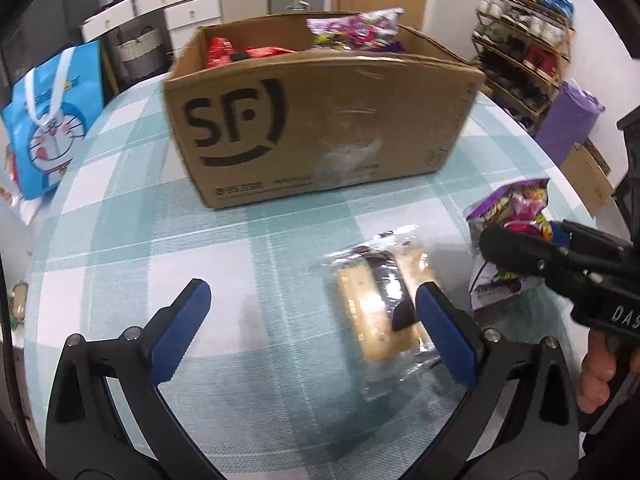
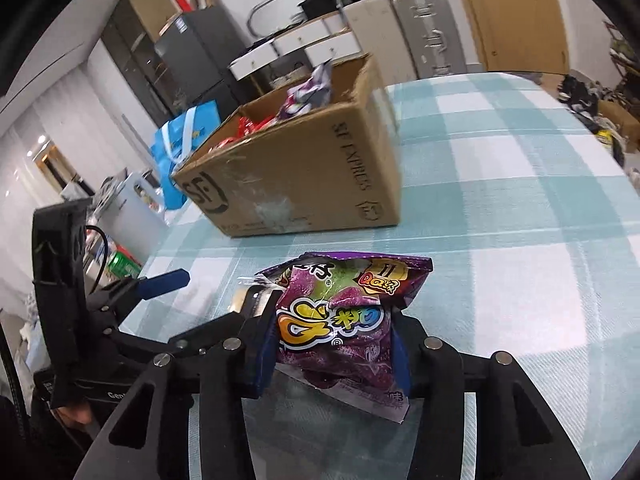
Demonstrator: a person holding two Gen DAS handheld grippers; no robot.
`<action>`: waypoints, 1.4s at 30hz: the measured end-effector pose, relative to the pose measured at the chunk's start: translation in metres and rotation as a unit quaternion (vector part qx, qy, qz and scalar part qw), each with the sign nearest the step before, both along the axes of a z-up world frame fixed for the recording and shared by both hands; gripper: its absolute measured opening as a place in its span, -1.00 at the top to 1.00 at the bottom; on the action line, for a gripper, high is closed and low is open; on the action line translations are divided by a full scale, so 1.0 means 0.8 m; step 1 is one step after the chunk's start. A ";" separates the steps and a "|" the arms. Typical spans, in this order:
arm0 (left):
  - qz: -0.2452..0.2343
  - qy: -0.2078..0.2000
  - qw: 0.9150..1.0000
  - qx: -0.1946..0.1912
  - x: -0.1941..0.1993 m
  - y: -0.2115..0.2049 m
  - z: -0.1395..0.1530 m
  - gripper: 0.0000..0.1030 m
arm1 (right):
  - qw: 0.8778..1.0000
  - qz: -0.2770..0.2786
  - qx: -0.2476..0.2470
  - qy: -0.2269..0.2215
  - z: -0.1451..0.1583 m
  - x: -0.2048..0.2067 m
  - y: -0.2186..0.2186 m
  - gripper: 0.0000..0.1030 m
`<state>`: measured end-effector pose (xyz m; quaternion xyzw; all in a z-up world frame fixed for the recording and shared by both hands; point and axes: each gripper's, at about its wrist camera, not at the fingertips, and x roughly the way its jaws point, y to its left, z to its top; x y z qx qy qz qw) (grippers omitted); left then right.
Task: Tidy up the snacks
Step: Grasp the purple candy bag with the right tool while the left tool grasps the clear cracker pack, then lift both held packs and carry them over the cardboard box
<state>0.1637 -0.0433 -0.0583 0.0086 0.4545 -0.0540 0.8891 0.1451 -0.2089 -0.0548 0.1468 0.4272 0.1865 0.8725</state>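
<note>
A: What has the right hand-held gripper (image 2: 334,344) got?

B: It is pinching a purple candy bag (image 2: 340,320); the blue pads press the bag from both sides, and the bag's lower edge sits at the counter (image 2: 520,280), though I cannot tell if it touches.

A: And the left hand-held gripper (image 1: 316,320)?

B: Spread wide, pinching nothing; it hovers over a clear-wrapped biscuit pack (image 1: 384,304) that lies flat on the checked counter; the pack is nearer its right finger (image 1: 444,340), partly behind it.

A: Where do the two snacks lie relative to each other?

B: Just beside one another, the purple bag on the far right of the left wrist view; the biscuit pack shows behind the bag in the right wrist view.

A: The cardboard box (image 1: 320,120)?

B: Open, further back on the counter, apart from both snacks; red packets (image 1: 240,50) sit in one part, another purple bag (image 1: 356,30) sticks up from the other; a blue cartoon bag (image 1: 56,120) stands off the counter's left edge.
</note>
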 end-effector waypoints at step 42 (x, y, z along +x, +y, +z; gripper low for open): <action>-0.047 0.008 0.998 -0.037 -0.020 -0.008 -0.005 -0.14 | 0.998 -0.052 -0.027 0.000 0.013 -0.045 -0.014 0.09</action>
